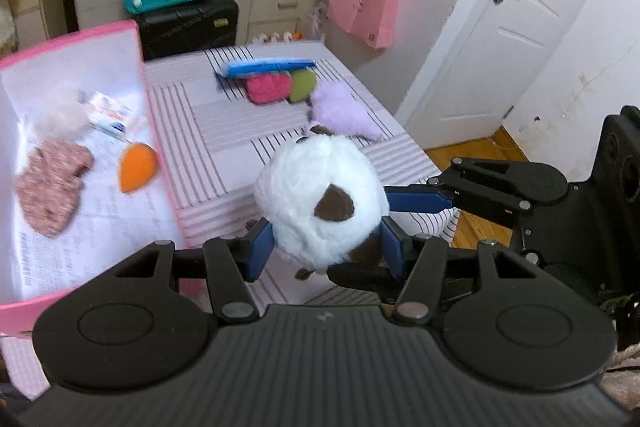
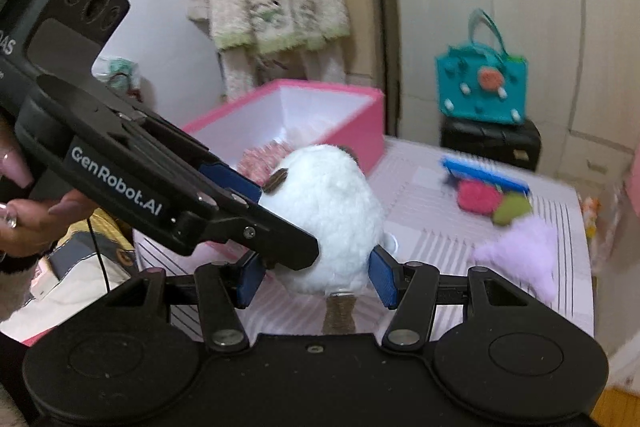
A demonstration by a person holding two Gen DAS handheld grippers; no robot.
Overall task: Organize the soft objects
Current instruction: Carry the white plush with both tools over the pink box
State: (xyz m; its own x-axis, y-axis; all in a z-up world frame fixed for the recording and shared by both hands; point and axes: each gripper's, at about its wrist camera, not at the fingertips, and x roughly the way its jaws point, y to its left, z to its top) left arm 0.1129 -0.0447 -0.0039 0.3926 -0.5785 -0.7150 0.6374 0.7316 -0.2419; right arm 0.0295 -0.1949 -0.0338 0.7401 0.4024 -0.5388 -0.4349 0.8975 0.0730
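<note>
Clearly both grippers are pinching the same white plush toy (image 1: 322, 205), a round, fluffy ball with small brown patches, and are holding it in the air above the striped table cover (image 1: 224, 131). In the left wrist view the left gripper (image 1: 326, 245) is pressing its blue pads into the toy's lower flanks, while the right gripper (image 1: 416, 201) is reaching in from the right with a finger laid against the toy's side. In the right wrist view the right gripper (image 2: 318, 277) is squeezing the toy (image 2: 332, 223) from both sides, and the left gripper (image 2: 256, 195) is crossing over from the left, held by a person's hand (image 2: 28, 215). The toy is looking light and very soft: its fur is bulging around the pads, so it is probably giving under pressure rather than slipping, and a hold across its widest middle is likely the safest, since a grip on loose fur alone could pull free. The pink box (image 1: 72, 163), already holding a knitted piece (image 1: 50, 187) and an orange sponge (image 1: 136, 167), is sitting just beside the toy on the left and is seemingly the place for it. Farther back a purple fluffy piece (image 1: 342, 113), a pink sponge (image 1: 268, 89), a green sponge (image 1: 302, 85) and a blue comb (image 1: 270, 67) are lying on the table.
</note>
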